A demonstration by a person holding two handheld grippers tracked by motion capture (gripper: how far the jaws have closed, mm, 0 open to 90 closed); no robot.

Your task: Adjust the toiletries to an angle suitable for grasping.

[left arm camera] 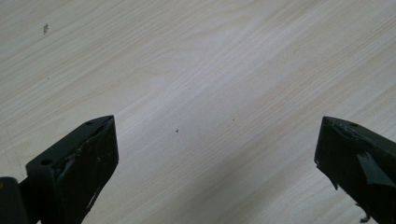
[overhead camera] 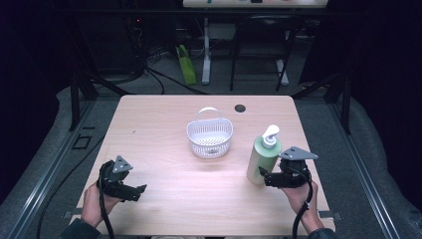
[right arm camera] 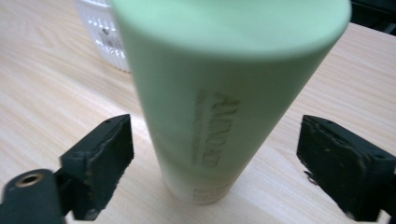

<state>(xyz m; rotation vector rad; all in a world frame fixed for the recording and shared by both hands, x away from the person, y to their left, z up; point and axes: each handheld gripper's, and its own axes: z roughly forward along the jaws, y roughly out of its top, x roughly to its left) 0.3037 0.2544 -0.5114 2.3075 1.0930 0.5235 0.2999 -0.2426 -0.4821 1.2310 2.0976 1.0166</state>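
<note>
Two hand-held grippers work at a pale wooden table [overhead camera: 164,124]; a tall light-green pump bottle [overhead camera: 263,157] stands upright near its right edge.
Right gripper [right arm camera: 215,163] has its jaws spread on either side of the bottle's lower body, pads clear of it. Left gripper [left arm camera: 215,154] hovers spread wide over bare wood by the front-left corner. White perforated plastic basket [overhead camera: 209,135] sits mid-table, near the bottle.

Basket [overhead camera: 209,139] w/ handle stands mid-table [overhead camera: 159,184], bottle [overhead camera: 263,155] just right; left half open.
</note>
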